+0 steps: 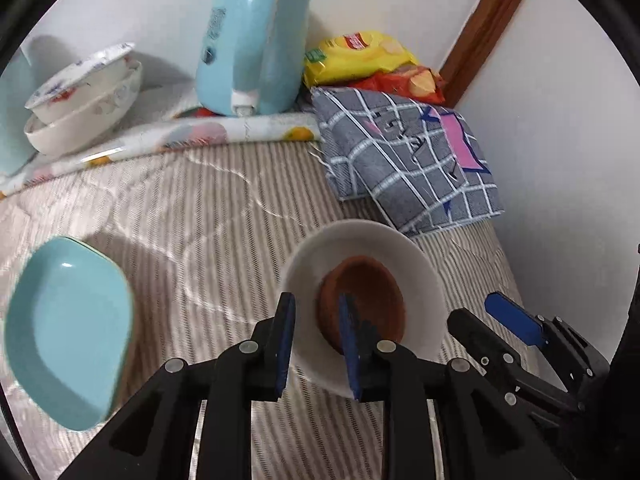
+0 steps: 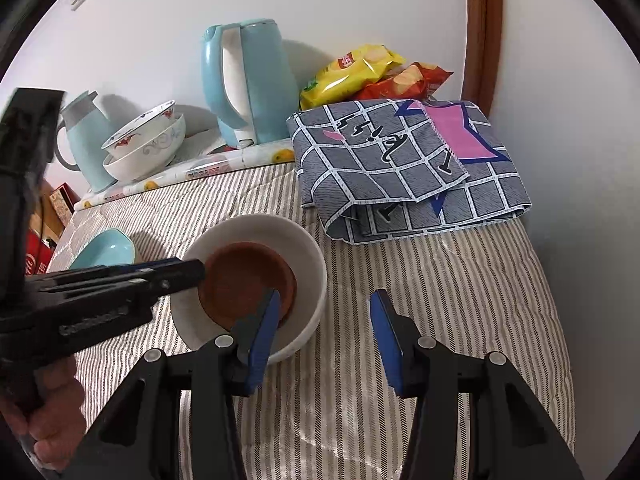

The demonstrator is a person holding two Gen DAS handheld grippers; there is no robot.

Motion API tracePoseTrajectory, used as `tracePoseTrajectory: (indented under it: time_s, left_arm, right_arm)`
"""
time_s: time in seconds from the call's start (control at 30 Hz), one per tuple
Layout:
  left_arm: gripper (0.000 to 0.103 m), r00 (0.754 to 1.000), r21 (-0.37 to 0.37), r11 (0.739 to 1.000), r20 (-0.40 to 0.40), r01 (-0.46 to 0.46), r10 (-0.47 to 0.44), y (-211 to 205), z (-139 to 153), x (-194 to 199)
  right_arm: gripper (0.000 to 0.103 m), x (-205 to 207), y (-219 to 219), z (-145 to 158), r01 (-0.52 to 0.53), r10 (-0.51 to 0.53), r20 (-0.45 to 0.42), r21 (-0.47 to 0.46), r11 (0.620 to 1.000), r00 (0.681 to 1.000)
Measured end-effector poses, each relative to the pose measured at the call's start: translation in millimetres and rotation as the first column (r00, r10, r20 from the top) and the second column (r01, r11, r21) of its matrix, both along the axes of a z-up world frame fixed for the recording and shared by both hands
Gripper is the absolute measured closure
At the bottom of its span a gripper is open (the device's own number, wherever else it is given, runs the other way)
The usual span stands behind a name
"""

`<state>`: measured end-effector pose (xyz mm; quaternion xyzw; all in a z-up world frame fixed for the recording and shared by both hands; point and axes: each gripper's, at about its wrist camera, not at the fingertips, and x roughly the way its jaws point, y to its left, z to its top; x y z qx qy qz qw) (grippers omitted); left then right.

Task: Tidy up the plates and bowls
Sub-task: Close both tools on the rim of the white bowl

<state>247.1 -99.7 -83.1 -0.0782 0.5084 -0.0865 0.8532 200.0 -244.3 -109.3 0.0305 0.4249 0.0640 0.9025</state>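
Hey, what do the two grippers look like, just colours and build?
Both are matte black plastic frames with round silver rivets at the joints and flat blue pads on the fingers. The left gripper and right gripper match. A bare hand grips the left one's black handle; no cables show.

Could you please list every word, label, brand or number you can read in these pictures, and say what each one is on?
None can be read for certain.
Yellow snack bag: red brand patch, lettering too small.
Red snack bag: print blurred.
Blue kettle: dark sticker, code-like pattern, unreadable.
Grey checked cloth: black stylised characters, not legible.
Red box at the left edge: white script, cut off.
Left claw body: embossed lettering, too dim.
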Motion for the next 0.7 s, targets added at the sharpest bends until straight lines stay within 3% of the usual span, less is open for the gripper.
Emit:
tracePoseTrajectory:
  time_s: [0.7]
  left_arm:
    - [0.081,0.997,-0.001,1.0,-0.067,-0.03,0.03,14.9,-23.8,10.8]
  right_arm:
    - [0.056,19.8,0.3,-19.5,0.035,-0.036,-0.057,-0.007,0.999,0.998]
